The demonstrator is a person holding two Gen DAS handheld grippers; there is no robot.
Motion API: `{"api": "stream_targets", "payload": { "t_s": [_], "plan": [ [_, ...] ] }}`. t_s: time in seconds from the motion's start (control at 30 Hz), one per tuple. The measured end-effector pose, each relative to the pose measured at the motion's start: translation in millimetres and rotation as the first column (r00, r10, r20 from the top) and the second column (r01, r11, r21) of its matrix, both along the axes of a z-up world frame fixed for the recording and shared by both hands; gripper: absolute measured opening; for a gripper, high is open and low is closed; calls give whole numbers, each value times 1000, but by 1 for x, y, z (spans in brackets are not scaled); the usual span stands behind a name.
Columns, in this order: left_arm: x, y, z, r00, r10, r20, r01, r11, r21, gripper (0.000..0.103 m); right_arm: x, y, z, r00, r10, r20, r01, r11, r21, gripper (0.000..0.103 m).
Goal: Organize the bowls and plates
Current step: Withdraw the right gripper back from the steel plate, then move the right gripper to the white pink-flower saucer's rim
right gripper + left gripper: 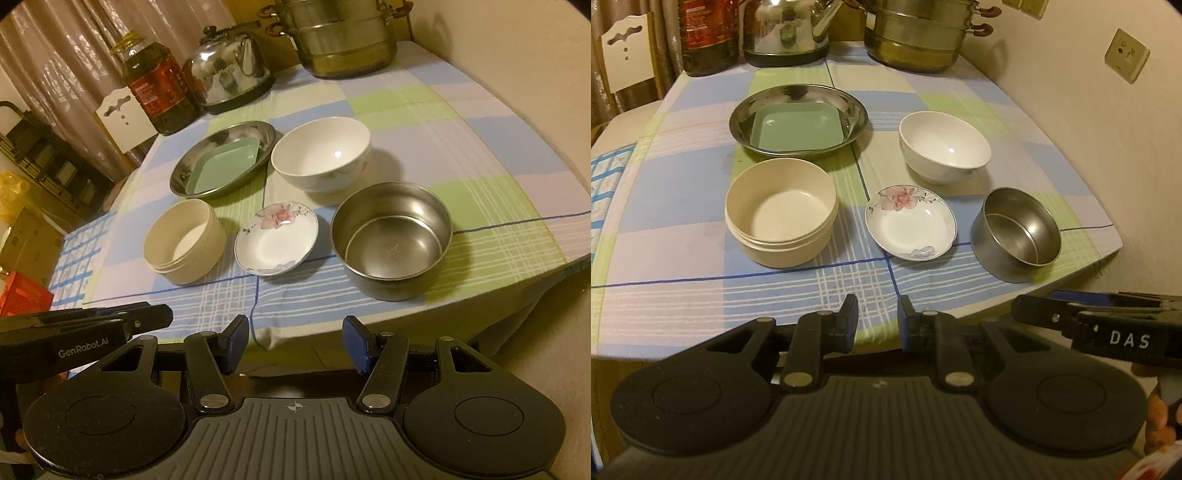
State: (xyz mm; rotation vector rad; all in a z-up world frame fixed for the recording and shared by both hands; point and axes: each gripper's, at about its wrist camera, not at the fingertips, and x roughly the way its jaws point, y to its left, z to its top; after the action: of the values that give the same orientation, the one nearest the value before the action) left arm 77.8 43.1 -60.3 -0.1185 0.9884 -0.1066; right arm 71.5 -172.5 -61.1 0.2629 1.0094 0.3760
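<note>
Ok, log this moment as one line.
left gripper: open, empty | right gripper: open, empty | green dish in steel plate | steel bowl loose

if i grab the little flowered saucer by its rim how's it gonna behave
The flowered saucer looks like glazed ceramic, so probably stiff, slick and chippable. It sits low and shallow on the checked cloth, so its rim likely leaves little room for a pad underneath. Pushed, it would probably slide or drag the cloth, not tip.

You are seeing "DAS" showing on the right gripper [1123, 338] body and "GenRobot.AI" on the left gripper [74, 347] body (the oil bottle [159, 88] label is staying unreadable)
</note>
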Motion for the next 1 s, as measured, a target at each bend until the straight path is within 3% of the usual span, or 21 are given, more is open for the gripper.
{"api": "stream_targets", "payload": {
  "t_s": [0.4,0.57,1.0],
  "plan": [
    [45,4,-22,999,-37,-28,35,997,-75,20,21,6,-19,993,-115,-12,116,993,28,56],
    [63,0,-33,999,-46,-29,44,996,-72,19,33,10,-27,988,-157,-10,157,985,65,44],
    [102,5,-58,996,-33,-77,28,998,-60,19,59,27,-51,973,-229,-18,229,970,85,33]
  ]
}}
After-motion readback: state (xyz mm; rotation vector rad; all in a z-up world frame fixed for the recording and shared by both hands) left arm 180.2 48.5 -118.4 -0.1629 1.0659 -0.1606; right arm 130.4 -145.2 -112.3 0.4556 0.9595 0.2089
